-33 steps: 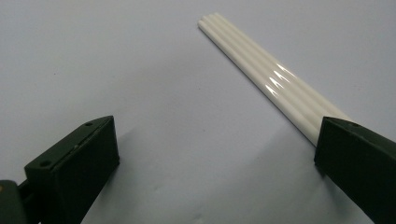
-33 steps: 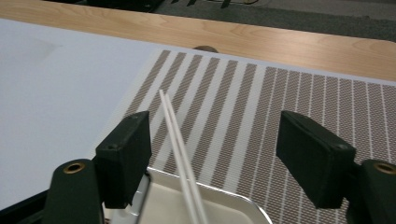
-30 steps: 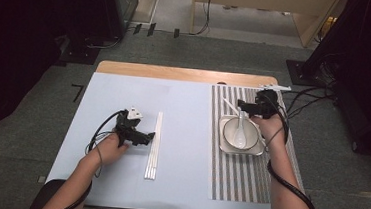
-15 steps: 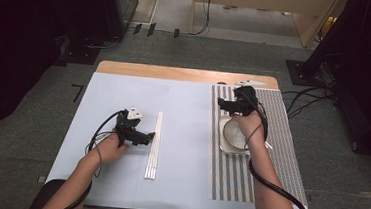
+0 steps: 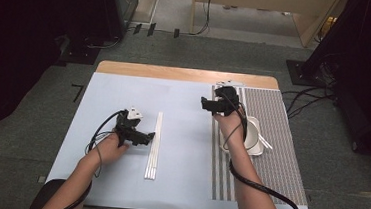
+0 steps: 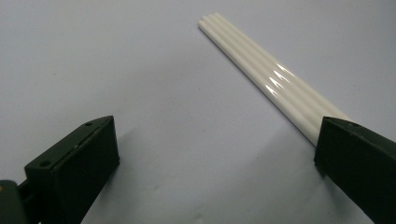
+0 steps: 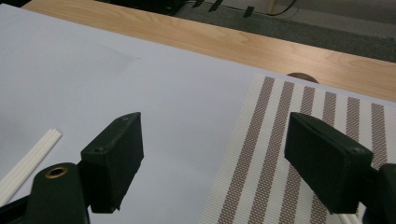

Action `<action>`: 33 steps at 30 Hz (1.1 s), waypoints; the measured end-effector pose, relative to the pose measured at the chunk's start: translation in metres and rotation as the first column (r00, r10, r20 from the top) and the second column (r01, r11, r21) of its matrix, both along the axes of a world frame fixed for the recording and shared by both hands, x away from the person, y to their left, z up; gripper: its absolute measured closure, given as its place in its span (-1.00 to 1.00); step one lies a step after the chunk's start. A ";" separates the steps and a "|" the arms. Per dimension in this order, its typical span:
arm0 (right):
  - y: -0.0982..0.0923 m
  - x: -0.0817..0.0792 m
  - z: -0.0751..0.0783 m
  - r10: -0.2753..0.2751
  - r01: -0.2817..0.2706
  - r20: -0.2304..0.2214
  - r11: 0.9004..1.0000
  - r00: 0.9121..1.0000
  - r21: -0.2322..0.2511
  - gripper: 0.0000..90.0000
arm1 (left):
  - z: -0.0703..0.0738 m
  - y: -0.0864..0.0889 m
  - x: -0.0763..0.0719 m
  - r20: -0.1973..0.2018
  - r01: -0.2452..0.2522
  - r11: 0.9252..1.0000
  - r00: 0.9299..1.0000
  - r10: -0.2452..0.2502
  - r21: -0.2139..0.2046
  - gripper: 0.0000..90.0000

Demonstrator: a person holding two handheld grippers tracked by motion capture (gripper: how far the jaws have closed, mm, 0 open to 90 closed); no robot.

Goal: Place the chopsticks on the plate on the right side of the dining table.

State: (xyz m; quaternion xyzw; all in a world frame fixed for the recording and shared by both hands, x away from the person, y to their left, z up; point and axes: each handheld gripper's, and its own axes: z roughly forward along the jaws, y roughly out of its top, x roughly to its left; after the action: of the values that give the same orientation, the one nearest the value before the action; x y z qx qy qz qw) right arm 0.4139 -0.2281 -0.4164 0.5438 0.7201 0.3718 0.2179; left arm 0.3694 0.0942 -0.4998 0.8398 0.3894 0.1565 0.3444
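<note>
White sticks (image 5: 153, 145) lie by the open left gripper (image 5: 143, 137); a skewed pinch could scatter them. Right gripper (image 5: 204, 105) open too.

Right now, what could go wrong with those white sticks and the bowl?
1. The left hand-held gripper is open right beside the white sticks, one jaw over their edge. Closing there might catch only some of them and scatter the rest.
2. The sticks look smooth and shiny, so they may slip from the jaws.
3. The right hand-held gripper is open, and its forearm lies over the bowl on the striped mat. A careless pull back could bump the bowl.
</note>
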 end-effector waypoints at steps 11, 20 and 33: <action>0.034 0.017 -0.010 -0.047 0.047 0.020 0.999 0.999 0.002 -0.67 | 0.000 0.000 0.000 -0.001 -0.001 1.000 1.000 0.001 -0.001 -1.00; 0.036 0.036 -0.027 -0.119 0.119 -0.020 0.992 0.993 0.049 -0.66 | 0.000 0.000 0.000 -0.001 0.000 1.000 1.000 0.000 -0.001 -1.00; 0.006 0.057 -0.034 -0.188 0.198 -0.088 0.973 0.978 0.120 -0.65 | 0.000 0.000 0.000 -0.002 0.000 1.000 1.000 0.000 -0.001 -1.00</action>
State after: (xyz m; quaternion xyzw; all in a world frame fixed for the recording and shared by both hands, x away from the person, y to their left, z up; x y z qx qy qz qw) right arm 0.4712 -0.2221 -0.4505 0.6377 0.6462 0.3736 0.1901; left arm 0.3694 0.0941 -0.4998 0.8396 0.3900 0.1556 0.3445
